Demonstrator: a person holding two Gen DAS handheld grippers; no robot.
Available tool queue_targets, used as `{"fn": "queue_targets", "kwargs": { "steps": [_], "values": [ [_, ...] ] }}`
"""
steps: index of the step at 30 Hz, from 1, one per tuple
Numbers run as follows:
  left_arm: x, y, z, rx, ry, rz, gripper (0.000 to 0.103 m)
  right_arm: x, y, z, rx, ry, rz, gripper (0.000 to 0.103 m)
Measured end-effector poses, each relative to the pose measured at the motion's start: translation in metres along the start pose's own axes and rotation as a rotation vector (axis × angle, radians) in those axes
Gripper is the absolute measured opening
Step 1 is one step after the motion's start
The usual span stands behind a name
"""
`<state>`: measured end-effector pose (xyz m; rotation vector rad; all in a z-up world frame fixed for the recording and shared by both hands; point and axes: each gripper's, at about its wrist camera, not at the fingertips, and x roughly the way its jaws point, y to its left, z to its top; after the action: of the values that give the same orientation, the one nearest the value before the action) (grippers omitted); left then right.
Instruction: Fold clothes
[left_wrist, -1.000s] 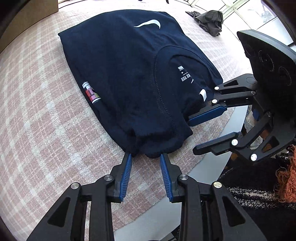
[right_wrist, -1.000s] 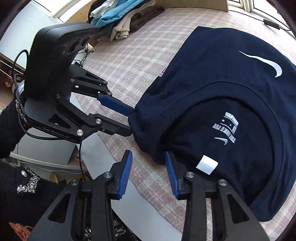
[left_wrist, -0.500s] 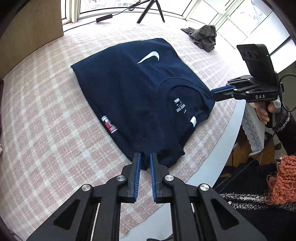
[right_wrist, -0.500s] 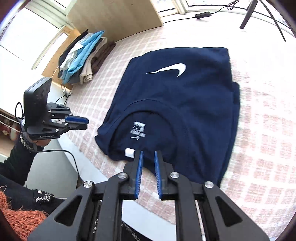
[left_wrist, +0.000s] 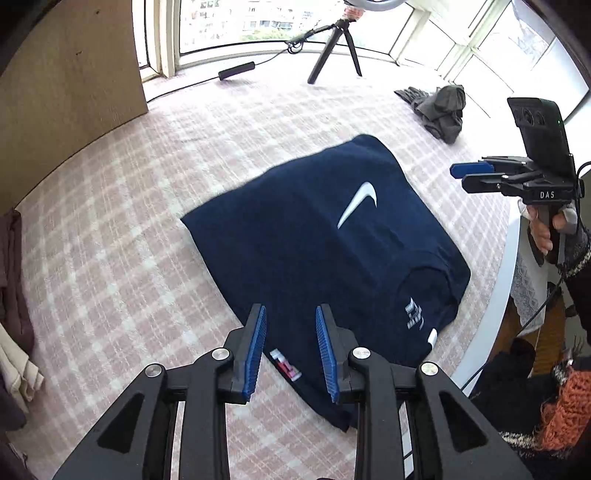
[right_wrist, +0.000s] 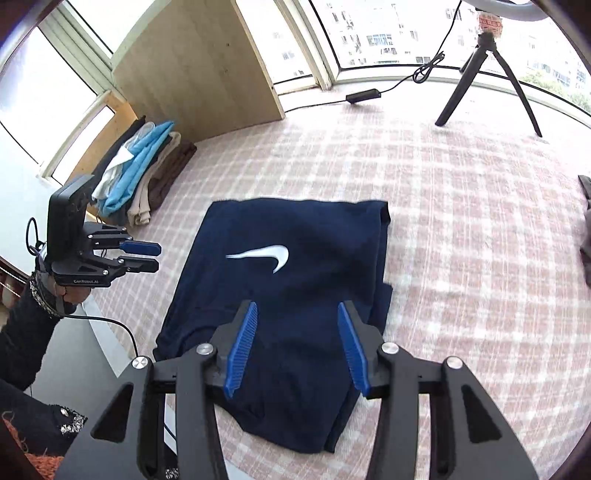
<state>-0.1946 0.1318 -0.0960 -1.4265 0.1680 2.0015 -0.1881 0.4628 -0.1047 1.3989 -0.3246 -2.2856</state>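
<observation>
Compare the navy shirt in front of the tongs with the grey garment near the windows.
The navy shirt lies folded flat in a neat rectangle; the grey garment sits crumpled in a heap. The navy shirt shows a white swoosh; the grey garment shows no logo. The navy shirt looks larger and nearer. Both rest on the pink checked cloth.

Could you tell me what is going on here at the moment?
A person holding a claw in each hand is folding clothes on a pink checked cloth. A navy T-shirt lies folded on it, logo up. Both claws hang above the shirt, holding nothing: the left claw and right claw are both opening, nothing pinched between the pads. A stack of folded clothes sits off to one side, and a crumpled grey garment waits on the other.
</observation>
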Motion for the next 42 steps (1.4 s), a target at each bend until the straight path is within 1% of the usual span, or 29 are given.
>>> {"fn": "queue_targets", "kwargs": {
  "steps": [1,2,3,4,5,6,7,8,9,11,12,13,14,15,16,17,18,20,22,23,26,28,29,31,32,35,37,40,42],
  "values": [
    [0.002,0.009,0.014,-0.015,-0.014,-0.005,0.026,0.014,-0.002,0.014,0.019,-0.001,0.013,0.035],
    [0.008,0.015,0.025,-0.032,-0.026,-0.014,0.026,0.029,-0.003,0.027,0.038,-0.002,0.025,0.023],
    [0.016,0.021,0.032,-0.031,-0.025,0.008,0.026,0.043,-0.005,0.041,0.056,-0.003,0.038,0.021],
    [0.026,0.028,0.039,-0.028,-0.021,0.034,0.027,0.055,-0.010,0.049,0.069,0.009,0.034,0.021],
    [0.035,0.035,0.045,-0.025,-0.017,0.061,0.027,0.066,-0.020,0.052,0.076,0.036,0.011,0.021],
    [0.049,0.040,0.046,-0.019,0.014,0.110,0.025,0.076,-0.029,0.054,0.082,0.062,-0.012,0.021],
    [0.065,0.047,0.044,-0.019,0.055,0.138,0.028,0.086,-0.039,0.057,0.089,0.089,-0.035,0.021],
    [0.071,0.051,0.041,-0.016,0.051,0.133,0.027,0.096,-0.048,0.059,0.095,0.115,-0.058,0.016],
    [0.067,0.054,0.040,-0.015,0.042,0.159,0.027,0.093,-0.059,0.062,0.133,0.104,-0.054,0.007],
    [0.054,0.061,0.038,-0.021,0.022,0.229,0.024,0.069,-0.077,0.062,0.201,0.040,-0.084,0.010],
    [0.045,0.066,0.036,-0.043,0.011,0.231,0.024,0.061,-0.078,0.059,0.202,0.038,-0.092,0.010],
    [0.035,0.070,0.032,-0.078,-0.002,0.200,0.026,0.055,-0.076,0.057,0.192,0.047,-0.096,0.013],
    [0.024,0.072,0.026,-0.112,-0.014,0.175,0.027,0.049,-0.075,0.054,0.182,0.057,-0.101,0.024],
    [0.017,0.070,0.018,-0.136,-0.012,0.171,0.031,0.044,-0.069,0.049,0.149,0.073,-0.123,0.032],
    [0.010,0.069,0.009,-0.158,-0.008,0.170,0.037,0.039,-0.063,0.041,0.101,0.084,-0.156,0.045],
    [0.005,0.067,-0.002,-0.192,0.001,0.158,0.040,0.035,-0.055,0.031,0.066,0.090,-0.171,0.049],
    [0.002,0.064,-0.012,-0.228,0.010,0.133,0.044,0.031,-0.048,0.022,0.037,0.096,-0.178,0.050],
    [0.001,0.055,-0.032,-0.281,0.038,0.055,0.044,0.026,-0.049,-0.004,0.037,0.122,-0.161,0.055],
    [0.005,0.046,-0.044,-0.302,0.051,0.031,0.044,0.025,-0.050,-0.016,0.055,0.132,-0.158,0.056],
    [0.008,0.042,-0.047,-0.303,0.054,0.036,0.045,0.025,-0.051,-0.022,0.063,0.134,-0.157,0.056],
    [0.019,0.040,-0.053,-0.327,0.066,0.046,0.045,0.028,-0.063,-0.030,0.118,0.118,-0.114,0.058],
    [0.026,0.041,-0.053,-0.347,0.075,0.056,0.045,0.030,-0.071,-0.035,0.156,0.105,-0.082,0.063],
    [0.030,0.041,-0.054,-0.357,0.080,0.061,0.045,0.030,-0.073,-0.037,0.160,0.097,-0.075,0.066],
    [0.032,0.039,-0.054,-0.360,0.070,0.072,0.046,0.028,-0.072,-0.040,0.154,0.081,-0.069,0.067],
    [0.033,0.037,-0.054,-0.349,0.072,0.084,0.046,0.028,-0.071,-0.042,0.144,0.077,-0.068,0.069],
    [0.037,0.024,-0.053,-0.306,0.080,0.127,0.048,0.030,-0.058,-0.047,0.072,0.061,-0.101,0.075],
    [0.040,0.015,-0.051,-0.279,0.090,0.157,0.050,0.035,-0.048,-0.048,0.013,0.056,-0.134,0.075],
    [0.046,0.002,-0.048,-0.237,0.110,0.162,0.050,0.041,-0.034,-0.050,-0.050,0.058,-0.116,0.075],
    [0.049,-0.006,-0.046,-0.208,0.118,0.181,0.051,0.047,-0.023,-0.052,-0.123,0.067,-0.139,0.075]
  ]
}}
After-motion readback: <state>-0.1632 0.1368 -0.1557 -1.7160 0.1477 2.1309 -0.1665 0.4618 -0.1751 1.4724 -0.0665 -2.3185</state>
